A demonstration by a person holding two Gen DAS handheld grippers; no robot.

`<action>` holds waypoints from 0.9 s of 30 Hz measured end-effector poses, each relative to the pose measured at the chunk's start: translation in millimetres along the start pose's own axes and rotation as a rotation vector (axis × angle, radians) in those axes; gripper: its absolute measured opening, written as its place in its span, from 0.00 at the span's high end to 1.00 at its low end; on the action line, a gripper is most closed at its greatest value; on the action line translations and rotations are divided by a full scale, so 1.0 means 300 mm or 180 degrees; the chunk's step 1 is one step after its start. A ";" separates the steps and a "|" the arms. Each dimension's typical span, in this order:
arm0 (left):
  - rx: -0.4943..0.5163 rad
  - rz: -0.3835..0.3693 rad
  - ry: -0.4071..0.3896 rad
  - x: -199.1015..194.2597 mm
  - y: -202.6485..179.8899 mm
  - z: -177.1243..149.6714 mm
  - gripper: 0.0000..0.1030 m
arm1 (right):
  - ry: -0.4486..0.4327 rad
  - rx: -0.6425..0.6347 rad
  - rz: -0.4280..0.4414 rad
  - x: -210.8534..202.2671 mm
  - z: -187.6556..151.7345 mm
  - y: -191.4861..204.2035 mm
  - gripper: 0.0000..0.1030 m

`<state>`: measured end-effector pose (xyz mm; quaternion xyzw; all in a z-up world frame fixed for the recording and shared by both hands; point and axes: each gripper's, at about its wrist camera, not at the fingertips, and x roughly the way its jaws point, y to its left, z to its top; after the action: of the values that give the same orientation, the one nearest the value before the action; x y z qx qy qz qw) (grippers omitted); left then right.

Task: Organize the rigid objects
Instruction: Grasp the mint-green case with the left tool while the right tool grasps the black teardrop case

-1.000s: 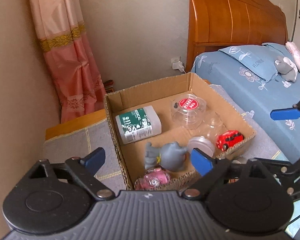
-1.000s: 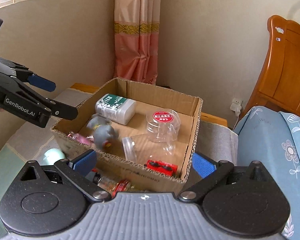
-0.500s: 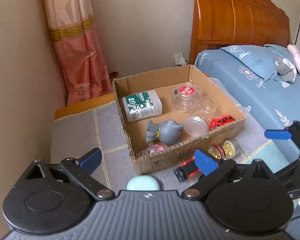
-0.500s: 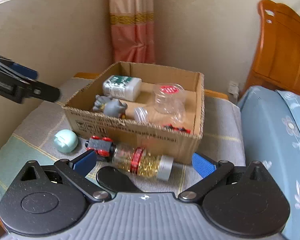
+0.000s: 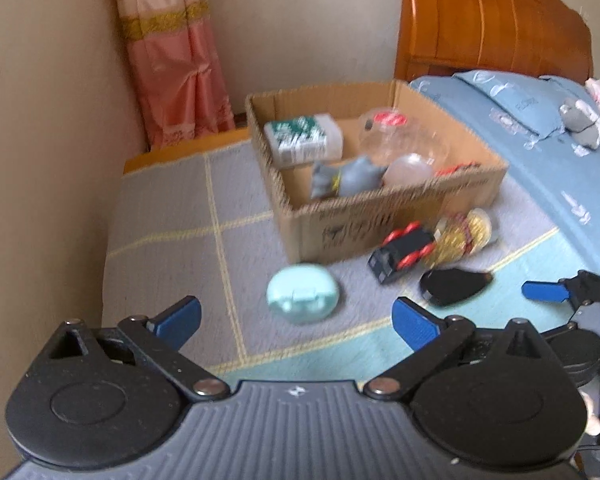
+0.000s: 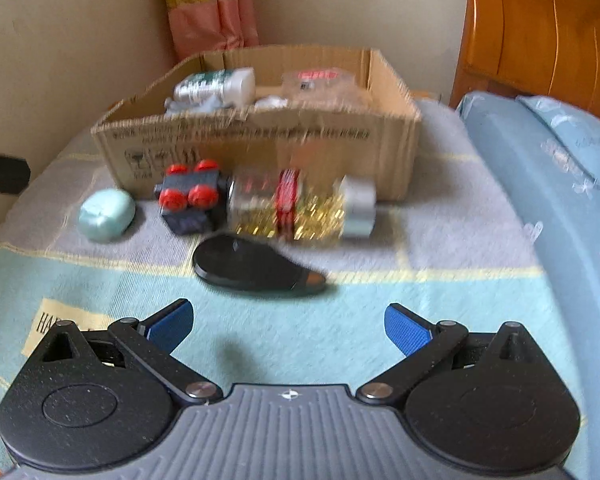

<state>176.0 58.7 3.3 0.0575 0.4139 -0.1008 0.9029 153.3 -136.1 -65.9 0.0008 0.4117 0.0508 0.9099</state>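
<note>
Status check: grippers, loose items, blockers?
Left gripper and right gripper open, empty. Mint case, toy train, jar, black paddle outside box. Path unobstructed.

We see beige walls [image 5: 52, 120], a pink curtain [image 5: 176, 64] in the corner, a wooden headboard [image 5: 492, 20], and a bed with blue bedding [image 6: 540, 168].

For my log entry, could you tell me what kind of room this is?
Most likely a bedroom: a wooden headboard, blue floral bedding and a pink curtain surround the cardboard box.
</note>
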 end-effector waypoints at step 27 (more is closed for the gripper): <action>-0.0313 -0.0110 0.0179 0.278 0.030 -0.068 0.02 | -0.0175 0.0110 -0.0365 0.100 0.053 -0.009 0.00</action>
<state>216.3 60.0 -73.1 0.0086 0.4445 -0.0943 0.8908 185.1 -135.4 -78.1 -0.0057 0.3867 -0.0085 0.9222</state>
